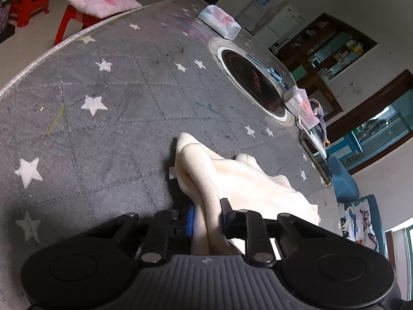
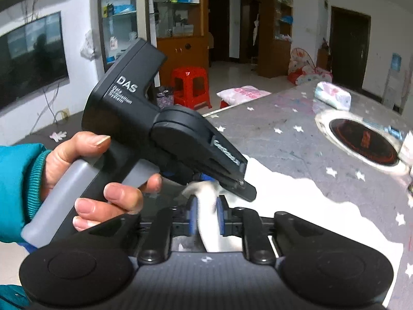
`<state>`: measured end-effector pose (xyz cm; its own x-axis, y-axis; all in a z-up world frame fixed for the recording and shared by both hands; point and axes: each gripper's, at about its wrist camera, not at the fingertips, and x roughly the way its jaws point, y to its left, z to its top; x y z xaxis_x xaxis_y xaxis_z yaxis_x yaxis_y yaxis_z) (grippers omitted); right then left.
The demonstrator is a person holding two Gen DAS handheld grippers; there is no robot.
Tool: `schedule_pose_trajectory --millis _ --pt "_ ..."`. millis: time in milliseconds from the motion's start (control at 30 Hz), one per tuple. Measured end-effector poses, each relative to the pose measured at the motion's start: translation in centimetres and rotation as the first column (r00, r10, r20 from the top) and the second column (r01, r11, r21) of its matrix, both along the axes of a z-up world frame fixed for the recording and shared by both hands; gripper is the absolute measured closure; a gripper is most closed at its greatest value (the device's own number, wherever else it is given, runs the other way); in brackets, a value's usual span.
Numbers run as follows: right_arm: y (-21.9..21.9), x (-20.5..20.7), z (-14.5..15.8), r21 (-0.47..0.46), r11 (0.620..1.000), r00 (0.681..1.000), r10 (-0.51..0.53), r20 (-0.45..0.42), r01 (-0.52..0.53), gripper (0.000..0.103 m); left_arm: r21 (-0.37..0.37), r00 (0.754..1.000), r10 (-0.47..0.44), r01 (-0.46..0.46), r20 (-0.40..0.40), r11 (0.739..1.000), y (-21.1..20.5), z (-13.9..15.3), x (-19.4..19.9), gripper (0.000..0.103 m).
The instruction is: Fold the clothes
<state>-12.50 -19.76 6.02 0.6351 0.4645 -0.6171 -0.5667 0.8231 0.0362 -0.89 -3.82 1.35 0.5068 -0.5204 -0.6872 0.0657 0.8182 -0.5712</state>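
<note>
Cream fleecy soft garment (image 1: 247, 180) lies rumpled on grey star-print padded tabletop (image 1: 103, 118); left gripper (image 1: 206, 222) pinches bunched edge; right gripper (image 2: 207, 215) clamps another fold close by; cloth looks light, limp, non-slippery; best held at hems or corners.

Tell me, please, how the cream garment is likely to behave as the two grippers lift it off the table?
Probably floppy: the cream garment bunches into soft folds between the left gripper pads. Likely light, since the right gripper pinches just an edge. Its fleecy look suggests it won't slip easily.

Teal ribbed sleeve (image 2: 18, 178); black tongs (image 2: 206, 214), blue pads (image 2: 194, 215)
</note>
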Motion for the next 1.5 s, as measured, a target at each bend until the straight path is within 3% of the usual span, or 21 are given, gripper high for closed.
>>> schedule_pose_trajectory --millis 133,267,533,600,767,967,1067,1133,1167,1200,1267,1500 --pt "-2.3 -0.7 0.7 0.024 0.998 0.998 -0.058 0.009 0.058 0.085 0.017 1.0 -0.005 0.005 0.009 1.0 -0.2 0.1 -0.1 0.082" --pt "-6.1 -0.5 0.9 0.012 0.983 0.982 -0.186 0.016 0.185 0.079 0.023 1.0 -0.006 0.006 0.012 1.0 -0.3 0.1 -0.2 0.082" --pt "-14.2 2.0 -1.5 -0.004 0.88 0.879 -0.474 -0.055 0.474 0.066 0.056 1.0 -0.011 0.01 0.026 0.998 -0.7 0.3 -0.3 0.082" --pt "-15.4 2.2 -2.0 0.004 0.862 0.86 -0.506 -0.065 0.507 0.057 0.06 1.0 -0.013 0.011 0.027 0.998 -0.7 0.3 -0.3 0.082" --pt "-17.3 2.8 -3.1 0.027 0.818 0.817 -0.57 -0.093 0.574 0.051 0.073 0.999 -0.017 0.014 0.031 0.997 -0.9 0.4 -0.3 0.082" --pt "-18.4 3.4 -4.4 0.073 0.797 0.797 -0.586 -0.149 0.6 0.05 0.082 0.999 -0.021 0.018 0.036 0.996 -1.0 0.5 -0.3 0.082" --pt "-18.9 3.6 -4.9 0.118 0.785 0.791 -0.587 -0.172 0.608 0.052 0.096 0.999 -0.025 0.021 0.042 0.995 -1.2 0.6 -0.4 0.082" --pt "-18.9 3.7 -5.0 0.141 0.781 0.792 -0.584 -0.18 0.608 0.062 0.108 0.999 -0.028 0.023 0.046 0.994 -1.4 0.6 -0.4 0.082" --pt "-19.0 3.7 -5.1 0.152 0.78 0.793 -0.581 -0.184 0.607 0.075 0.114 0.998 -0.029 0.024 0.048 0.993 -1.5 0.7 -0.5 0.082" --pt "-19.0 3.6 -4.9 0.159 0.779 0.793 -0.581 -0.181 0.607 0.082 0.12 0.998 -0.031 0.025 0.05 0.992 -1.5 0.7 -0.5 0.082" --pt "-19.1 3.2 -4.3 0.17 0.776 0.794 -0.585 -0.165 0.607 0.09 0.137 0.998 -0.034 0.027 0.056 0.99 -1.8 0.9 -0.5 0.082" --pt "-19.4 1.8 -1.9 0.208 0.766 0.792 -0.601 -0.106 0.609 0.093 0.191 0.988 -0.086 0.059 0.131 0.98 -3.4 2.9 -1.0 0.085"
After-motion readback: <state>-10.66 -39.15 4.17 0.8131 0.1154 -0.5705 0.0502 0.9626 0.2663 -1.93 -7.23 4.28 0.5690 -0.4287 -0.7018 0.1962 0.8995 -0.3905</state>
